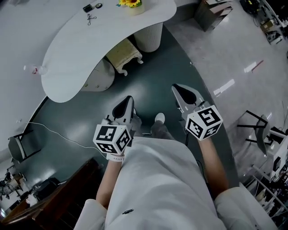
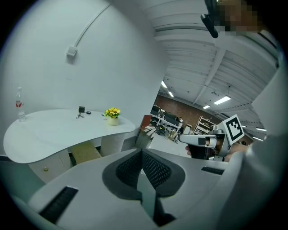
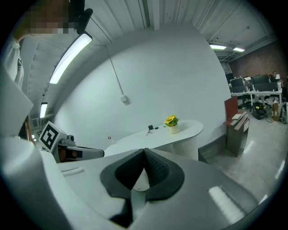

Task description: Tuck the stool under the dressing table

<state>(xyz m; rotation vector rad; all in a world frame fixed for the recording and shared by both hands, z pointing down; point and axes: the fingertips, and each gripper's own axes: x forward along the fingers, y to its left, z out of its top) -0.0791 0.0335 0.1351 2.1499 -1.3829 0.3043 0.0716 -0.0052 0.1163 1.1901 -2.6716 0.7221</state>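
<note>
The stool [image 1: 123, 55], with a beige cushion and white carved legs, stands partly under the white curved dressing table [image 1: 81, 49], between its two pedestals. In the left gripper view the stool [image 2: 84, 152] shows below the table top [image 2: 54, 132]. My left gripper [image 1: 129, 99] and right gripper [image 1: 176, 87] are held in the air side by side, well short of the stool, and point toward the table. Both are shut with nothing between the jaws. The left gripper [image 2: 141, 153] sees the right gripper [image 2: 183, 138] beside it. The right gripper [image 3: 144, 152] hides the stool.
On the table are a yellow flower pot [image 1: 130, 4], small dark items [image 1: 91, 13] and a bottle [image 1: 35, 69]. A ribbed pedestal [image 1: 149, 36] holds the table's right end. A cardboard box [image 1: 213, 12], a dark cabinet [image 1: 58, 193], a floor cable [image 1: 58, 134] and a metal frame [image 1: 256, 128] surround me.
</note>
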